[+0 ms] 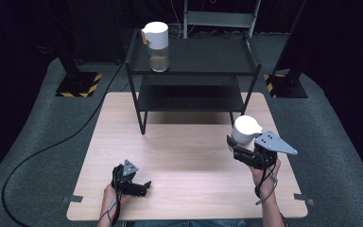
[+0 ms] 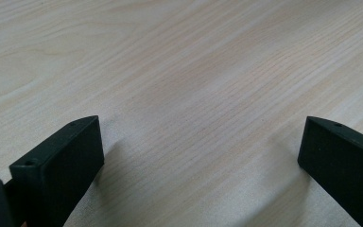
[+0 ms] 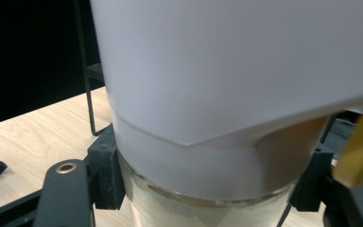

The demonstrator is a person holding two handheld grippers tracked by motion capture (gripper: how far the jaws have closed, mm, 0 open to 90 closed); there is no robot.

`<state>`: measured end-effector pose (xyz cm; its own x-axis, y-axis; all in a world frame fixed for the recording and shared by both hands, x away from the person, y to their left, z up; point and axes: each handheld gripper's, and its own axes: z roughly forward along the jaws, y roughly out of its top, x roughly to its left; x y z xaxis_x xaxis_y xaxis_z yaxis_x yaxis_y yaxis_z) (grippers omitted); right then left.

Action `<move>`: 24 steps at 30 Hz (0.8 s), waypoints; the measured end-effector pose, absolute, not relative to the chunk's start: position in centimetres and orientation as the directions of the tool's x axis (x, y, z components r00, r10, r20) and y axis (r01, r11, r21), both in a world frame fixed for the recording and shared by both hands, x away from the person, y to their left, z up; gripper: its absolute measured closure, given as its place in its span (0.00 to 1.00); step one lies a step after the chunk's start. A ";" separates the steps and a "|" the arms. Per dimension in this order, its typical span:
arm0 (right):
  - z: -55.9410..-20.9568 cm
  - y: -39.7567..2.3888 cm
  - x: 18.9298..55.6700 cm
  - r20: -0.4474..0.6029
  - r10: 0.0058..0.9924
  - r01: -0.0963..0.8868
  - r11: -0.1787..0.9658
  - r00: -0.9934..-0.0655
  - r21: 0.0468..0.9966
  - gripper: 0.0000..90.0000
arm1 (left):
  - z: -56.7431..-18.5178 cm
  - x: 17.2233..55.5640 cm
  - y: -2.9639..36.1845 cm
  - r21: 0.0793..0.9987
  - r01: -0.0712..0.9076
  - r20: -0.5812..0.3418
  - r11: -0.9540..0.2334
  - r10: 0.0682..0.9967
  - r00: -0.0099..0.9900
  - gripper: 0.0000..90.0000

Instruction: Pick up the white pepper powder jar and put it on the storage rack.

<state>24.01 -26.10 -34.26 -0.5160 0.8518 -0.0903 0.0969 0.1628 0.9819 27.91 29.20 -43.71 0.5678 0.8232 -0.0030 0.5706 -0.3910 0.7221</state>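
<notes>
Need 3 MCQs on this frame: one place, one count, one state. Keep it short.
1. Where does the glass jar with a white lid that no tongs hold stand?
A. top shelf of the black metal rack
B. light wooden table
C. grey floor

2. How many white-lidded jars are there?
A. one
B. two
C. three

3. How are the left tongs?
A. shut on a jar
B. open over bare wood
C. shut on a cable

Key:
1 A, it stands at the top shelf's left end.
2 B, one on the rack, one second jar in the right tongs.
3 B, the jaws stand wide apart, nothing between them.
</notes>
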 end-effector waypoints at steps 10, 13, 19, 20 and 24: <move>-32.8 -26.0 25.5 -0.107 0.849 0.085 0.176 -0.517 0.981 0.33 | -43.7 27.9 29.2 0.722 0.571 -0.003 -0.391 0.823 0.568 0.01; -32.5 -26.0 26.0 -0.111 0.849 0.086 0.181 -0.517 0.980 0.33 | -43.7 27.9 29.2 0.722 0.571 -0.003 -0.391 0.823 0.568 0.01; -32.0 -26.0 26.7 -0.110 0.849 0.088 0.180 -0.517 0.980 0.33 | -43.7 27.9 29.2 0.722 0.571 -0.003 -0.391 0.823 0.568 0.01; -31.9 -26.0 26.9 -0.109 0.849 0.089 0.180 -0.518 0.980 0.33 | -43.7 27.9 29.2 0.722 0.571 -0.002 -0.392 0.823 0.568 0.01; -31.5 -25.8 27.4 -0.113 0.851 0.089 0.184 -0.513 0.979 0.33 | -43.7 27.9 29.2 0.722 0.570 -0.002 -0.392 0.823 0.568 0.01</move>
